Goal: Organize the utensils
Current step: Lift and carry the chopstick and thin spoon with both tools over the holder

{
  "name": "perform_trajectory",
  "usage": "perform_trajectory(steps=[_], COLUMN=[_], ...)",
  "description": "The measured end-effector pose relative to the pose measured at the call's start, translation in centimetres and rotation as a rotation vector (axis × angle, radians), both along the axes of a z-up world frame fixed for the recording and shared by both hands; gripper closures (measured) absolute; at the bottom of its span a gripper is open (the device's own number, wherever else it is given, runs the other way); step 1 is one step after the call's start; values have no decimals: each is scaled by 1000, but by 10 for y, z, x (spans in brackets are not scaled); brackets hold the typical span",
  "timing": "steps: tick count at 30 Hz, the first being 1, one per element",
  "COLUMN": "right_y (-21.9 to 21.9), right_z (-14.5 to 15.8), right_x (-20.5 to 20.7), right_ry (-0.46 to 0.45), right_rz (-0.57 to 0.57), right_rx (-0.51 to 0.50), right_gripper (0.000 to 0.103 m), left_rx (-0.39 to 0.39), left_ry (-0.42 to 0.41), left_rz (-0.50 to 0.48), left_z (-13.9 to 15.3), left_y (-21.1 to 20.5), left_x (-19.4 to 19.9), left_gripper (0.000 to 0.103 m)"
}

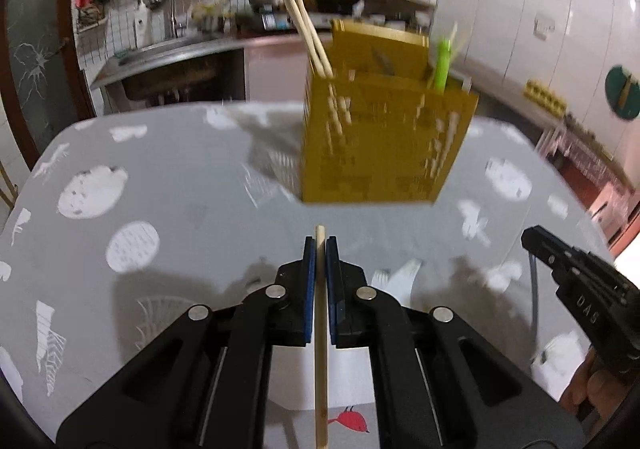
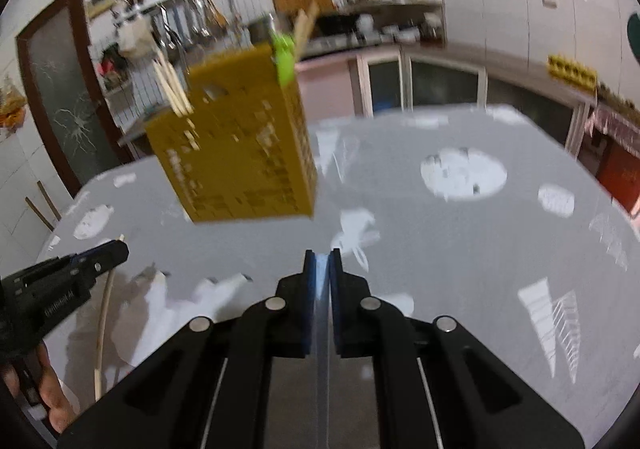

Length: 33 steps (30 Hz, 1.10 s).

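- Wooden chopstick (image 1: 321, 329) is sitting clamped between the left gripper (image 1: 320, 249) pads, pointing toward the yellow utensil holder (image 1: 384, 141).
- Right gripper (image 2: 322, 261) is pinching a thin grey utensil handle (image 2: 322, 329) (type unclear).
- Holder is standing on the grey patterned table (image 1: 180, 189), holding chopsticks (image 1: 308, 33).

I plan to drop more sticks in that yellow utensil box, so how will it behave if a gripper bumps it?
The yellow utensil box is tall with a small base, so a bump near its top would probably tip it. Its perforated walls suggest thin, light material, so it likely slides easily on the smooth tablecloth. The chopsticks leaning out of one corner may add a slight pull that way.
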State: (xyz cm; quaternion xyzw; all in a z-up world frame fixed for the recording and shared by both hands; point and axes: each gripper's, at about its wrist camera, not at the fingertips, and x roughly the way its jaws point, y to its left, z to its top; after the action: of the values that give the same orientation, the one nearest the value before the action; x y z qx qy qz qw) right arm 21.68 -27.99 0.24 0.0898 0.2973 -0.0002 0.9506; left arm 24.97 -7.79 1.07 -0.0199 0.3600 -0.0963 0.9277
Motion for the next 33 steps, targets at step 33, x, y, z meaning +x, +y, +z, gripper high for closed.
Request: perform_trajectory(steps=[33], right_y=[17], right_z=[117], right_x=[-11], right_ry=[-521], right_rz=[13], right_rx=[-52], right_gripper=[96], left_rx=[-42], left_ry=[-548], left_rz=[7], left_z=[135], left_y=[16], left_x=[-14], left_gripper=[99])
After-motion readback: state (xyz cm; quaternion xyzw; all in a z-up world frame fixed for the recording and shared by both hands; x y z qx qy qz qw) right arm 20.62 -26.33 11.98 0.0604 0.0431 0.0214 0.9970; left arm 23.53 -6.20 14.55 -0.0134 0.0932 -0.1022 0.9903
